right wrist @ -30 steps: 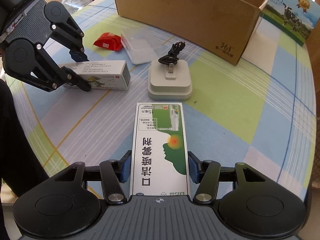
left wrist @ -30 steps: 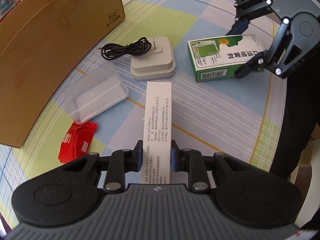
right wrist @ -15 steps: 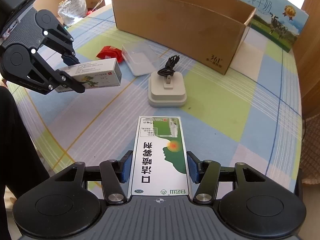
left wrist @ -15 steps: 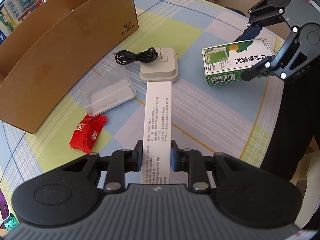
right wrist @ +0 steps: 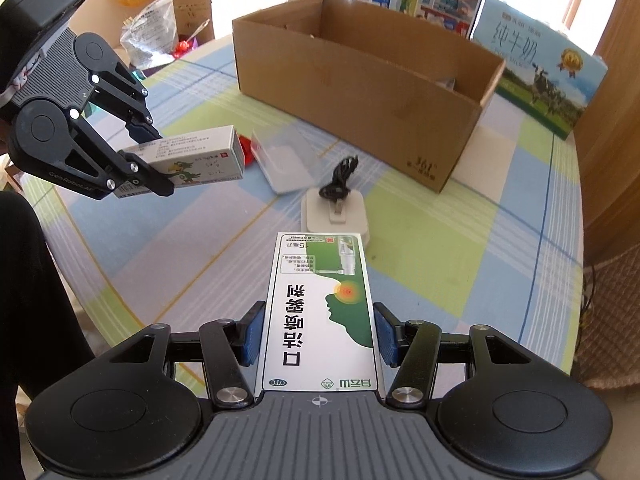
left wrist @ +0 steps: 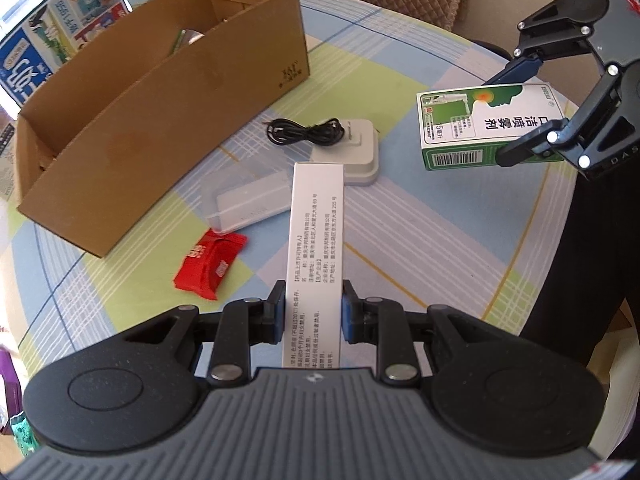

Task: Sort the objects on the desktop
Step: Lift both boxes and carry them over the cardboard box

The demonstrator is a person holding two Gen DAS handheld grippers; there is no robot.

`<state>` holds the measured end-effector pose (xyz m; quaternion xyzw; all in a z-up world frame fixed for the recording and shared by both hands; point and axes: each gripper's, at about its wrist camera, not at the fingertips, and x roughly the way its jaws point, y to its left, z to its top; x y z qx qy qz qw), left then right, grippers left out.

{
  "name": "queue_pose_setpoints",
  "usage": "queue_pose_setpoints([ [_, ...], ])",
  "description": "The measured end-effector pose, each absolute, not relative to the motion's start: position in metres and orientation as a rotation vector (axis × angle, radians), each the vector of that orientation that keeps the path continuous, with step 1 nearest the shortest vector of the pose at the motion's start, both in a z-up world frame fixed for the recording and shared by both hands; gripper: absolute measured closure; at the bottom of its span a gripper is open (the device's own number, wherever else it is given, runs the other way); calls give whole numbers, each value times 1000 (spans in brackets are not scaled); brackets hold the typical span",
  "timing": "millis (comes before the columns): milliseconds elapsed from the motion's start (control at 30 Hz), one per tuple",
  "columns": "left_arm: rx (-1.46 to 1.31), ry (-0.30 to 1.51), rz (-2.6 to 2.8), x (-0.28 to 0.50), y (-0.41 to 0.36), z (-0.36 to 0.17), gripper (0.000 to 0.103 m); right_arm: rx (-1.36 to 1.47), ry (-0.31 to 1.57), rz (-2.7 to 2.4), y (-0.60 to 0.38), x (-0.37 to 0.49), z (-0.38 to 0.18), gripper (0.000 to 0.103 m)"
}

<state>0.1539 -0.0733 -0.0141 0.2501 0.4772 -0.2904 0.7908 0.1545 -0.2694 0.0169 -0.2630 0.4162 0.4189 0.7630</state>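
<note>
Both views are brightly lit by daylight from the far side of the table [left wrist: 400, 80]. Straight lines are bowed towards the frame edges by fisheye distortion. Little blur is seen.

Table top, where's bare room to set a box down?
Free: the table right of the white charger, and near the front edge under both held boxes. Crowded: between charger, clear plastic case, red packet and cardboard box.

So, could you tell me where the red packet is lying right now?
The red packet lies on the table, low left in the left wrist view, between the cardboard box and the clear plastic case.
</note>
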Motion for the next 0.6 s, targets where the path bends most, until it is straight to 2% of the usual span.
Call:
queue_pose_setpoints([
  [600,520,1005,-562,152,-60,11,81,-569,830,928,-255,153,47,51],
])
